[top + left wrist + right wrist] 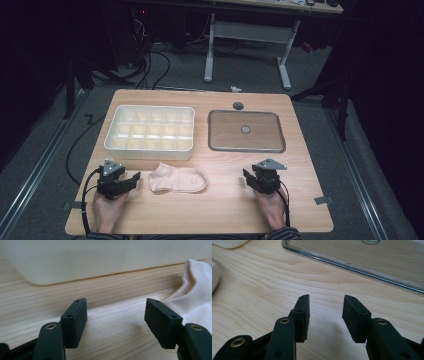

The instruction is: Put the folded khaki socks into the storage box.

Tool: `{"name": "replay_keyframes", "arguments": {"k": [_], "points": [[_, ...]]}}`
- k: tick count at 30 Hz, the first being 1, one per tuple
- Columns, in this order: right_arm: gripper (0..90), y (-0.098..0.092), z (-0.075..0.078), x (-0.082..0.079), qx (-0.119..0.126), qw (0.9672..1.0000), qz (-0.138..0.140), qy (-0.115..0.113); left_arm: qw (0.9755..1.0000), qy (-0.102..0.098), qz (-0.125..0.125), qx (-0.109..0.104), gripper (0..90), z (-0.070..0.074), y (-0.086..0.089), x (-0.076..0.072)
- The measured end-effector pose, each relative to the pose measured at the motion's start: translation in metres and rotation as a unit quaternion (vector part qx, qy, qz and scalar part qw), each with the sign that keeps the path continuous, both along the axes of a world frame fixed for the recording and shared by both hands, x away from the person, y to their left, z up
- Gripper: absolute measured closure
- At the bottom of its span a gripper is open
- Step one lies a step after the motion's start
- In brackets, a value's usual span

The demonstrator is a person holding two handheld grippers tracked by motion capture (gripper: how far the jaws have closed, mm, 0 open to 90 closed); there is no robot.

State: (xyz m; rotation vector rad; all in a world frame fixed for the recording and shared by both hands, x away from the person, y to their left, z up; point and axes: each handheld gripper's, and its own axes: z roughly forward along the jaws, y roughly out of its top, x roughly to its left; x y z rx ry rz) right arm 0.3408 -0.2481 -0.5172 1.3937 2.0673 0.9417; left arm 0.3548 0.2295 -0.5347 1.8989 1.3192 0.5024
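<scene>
Item: pale pink cotton sock (178, 179), lying flat between both tongs, just beside the left gripper (134, 180), whose parted, empty jaws faced it, apparently for a pickup. Right gripper (248, 176): half-open, empty, well apart. White plastic compartment tray (149, 148) stood beyond, likely the destination.

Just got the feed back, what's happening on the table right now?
A person holds a tool in each hand at the near edge of the wooden table. A pale pink sock lies flat between them, untouched. The left tool sits just beside the sock's cuff, jaws apart with nothing between them. The right tool is farther off, also apart and empty. Behind the sock stand a white divided tray, its compartments empty, and a clear lid lying flat on the table.
</scene>
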Motion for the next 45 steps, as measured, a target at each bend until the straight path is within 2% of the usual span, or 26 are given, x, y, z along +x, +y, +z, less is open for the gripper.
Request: {"name": "replay_keyframes", "arguments": {"k": [3, 7, 13, 18, 24, 33, 45], "points": [[57.7, 0.006, 0.001, -0.002, 0.005, 0.9999, 0.008, 0.012, 0.9996, 0.003, -0.018, -0.021, 36.6, 0.001, -0.004, -0.001], [57.7, 0.011, 0.002, -0.006, 0.013, 0.9996, 0.022, 0.013, 0.9992, 0.005, -0.034, -0.019, 35.7, 0.006, -0.013, -0.002], [58.5, 0.022, 0.002, -0.010, 0.022, 0.9985, 0.047, 0.019, 0.9980, 0.007, -0.056, -0.030, 35.2, 0.012, -0.019, -0.002], [59.4, 0.038, 0.003, -0.013, 0.031, 0.9965, 0.075, 0.021, 0.9966, 0.011, -0.067, -0.048, 34.3, 0.013, -0.027, -0.003], [59.9, 0.052, 0.006, -0.013, 0.028, 0.9945, 0.099, 0.018, 0.9961, 0.019, -0.073, -0.045, 33.3, 0.011, -0.033, -0.002], [59.8, 0.068, 0.006, -0.011, 0.043, 0.9911, 0.125, 0.019, 0.9956, 0.030, -0.077, -0.044, 32.1, 0.009, -0.040, 0.000], [59.2, 0.094, 0.011, -0.006, 0.051, 0.9863, 0.156, 0.015, 0.9963, 0.032, -0.077, -0.022, 33.7, 0.005, -0.051, 0.000]]}}
